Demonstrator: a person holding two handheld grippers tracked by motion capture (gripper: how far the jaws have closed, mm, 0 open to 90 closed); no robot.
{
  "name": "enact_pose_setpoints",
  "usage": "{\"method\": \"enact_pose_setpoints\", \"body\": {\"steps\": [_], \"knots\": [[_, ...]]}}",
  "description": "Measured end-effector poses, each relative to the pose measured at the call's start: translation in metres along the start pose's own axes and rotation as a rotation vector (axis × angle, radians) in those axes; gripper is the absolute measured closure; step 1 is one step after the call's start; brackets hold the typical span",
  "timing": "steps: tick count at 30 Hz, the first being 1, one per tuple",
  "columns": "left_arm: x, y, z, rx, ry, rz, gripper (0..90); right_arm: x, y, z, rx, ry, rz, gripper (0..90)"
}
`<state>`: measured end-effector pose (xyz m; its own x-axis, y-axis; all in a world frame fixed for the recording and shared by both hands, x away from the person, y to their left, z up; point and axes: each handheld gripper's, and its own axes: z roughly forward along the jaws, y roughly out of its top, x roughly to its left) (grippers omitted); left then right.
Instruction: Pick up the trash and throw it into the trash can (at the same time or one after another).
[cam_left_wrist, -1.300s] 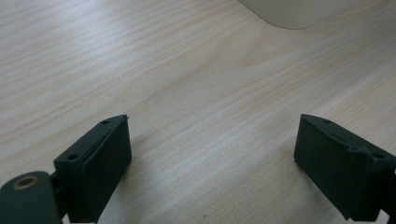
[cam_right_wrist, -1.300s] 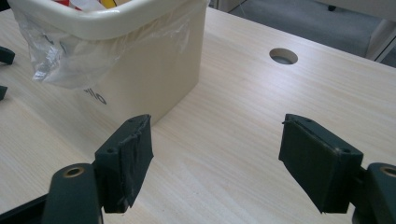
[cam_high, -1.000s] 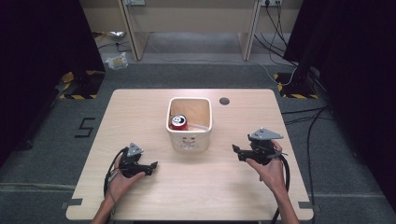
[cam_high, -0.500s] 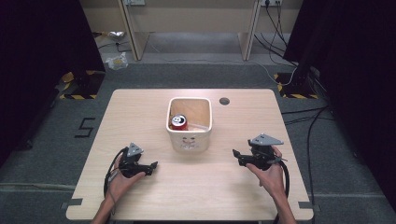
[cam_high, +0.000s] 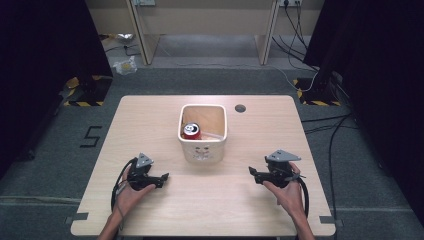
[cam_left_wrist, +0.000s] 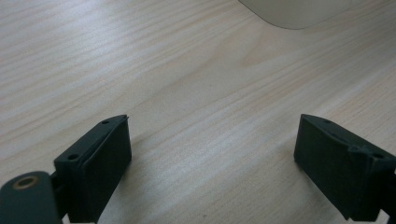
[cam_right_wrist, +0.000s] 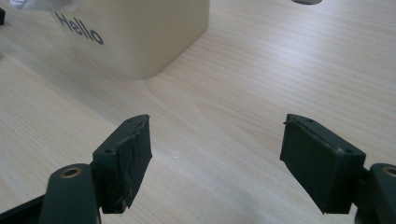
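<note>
bin (cam_high: 202, 145) mid-table (can (cam_high: 191, 131) inside) | left gripper (cam_high: 162, 178), right gripper (cam_high: 254, 173): spread, empty, bare wood around

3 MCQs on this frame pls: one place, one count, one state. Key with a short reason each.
1. Where is the red can?
A. inside the cream bin
B. on the table beside the bin
C. in a gripper

2. How many cans are there?
A. three
B. one
C. two

3. How do the right gripper jaws stand?
A. shut on the can
B. shut on nothing
C. open with nothing between them

Key: 1 A, the high view shows the can within the bin's walls. 2 B, a single red can is in sight. 3 C, the right gripper view shows bare wood between the spread jaws.
</note>
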<state>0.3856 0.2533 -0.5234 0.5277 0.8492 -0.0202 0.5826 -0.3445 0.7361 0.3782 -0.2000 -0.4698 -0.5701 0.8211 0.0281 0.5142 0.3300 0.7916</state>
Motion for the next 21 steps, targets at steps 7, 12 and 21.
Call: {"method": "enact_pose_setpoints", "body": {"steps": [7,12,21], "knots": [[0.000,0.000,0.000,0.000,0.000,0.000,10.1,-0.001,-0.009,0.002,0.023,-0.004,0.010,24.4],[0.000,0.000,0.000,0.000,0.000,0.000,10.2,-0.002,-0.015,0.004,0.033,-0.005,0.009,24.3],[0.000,0.000,0.000,0.000,0.000,0.000,10.1,-0.001,-0.024,0.006,0.065,-0.006,0.017,24.0]]}}
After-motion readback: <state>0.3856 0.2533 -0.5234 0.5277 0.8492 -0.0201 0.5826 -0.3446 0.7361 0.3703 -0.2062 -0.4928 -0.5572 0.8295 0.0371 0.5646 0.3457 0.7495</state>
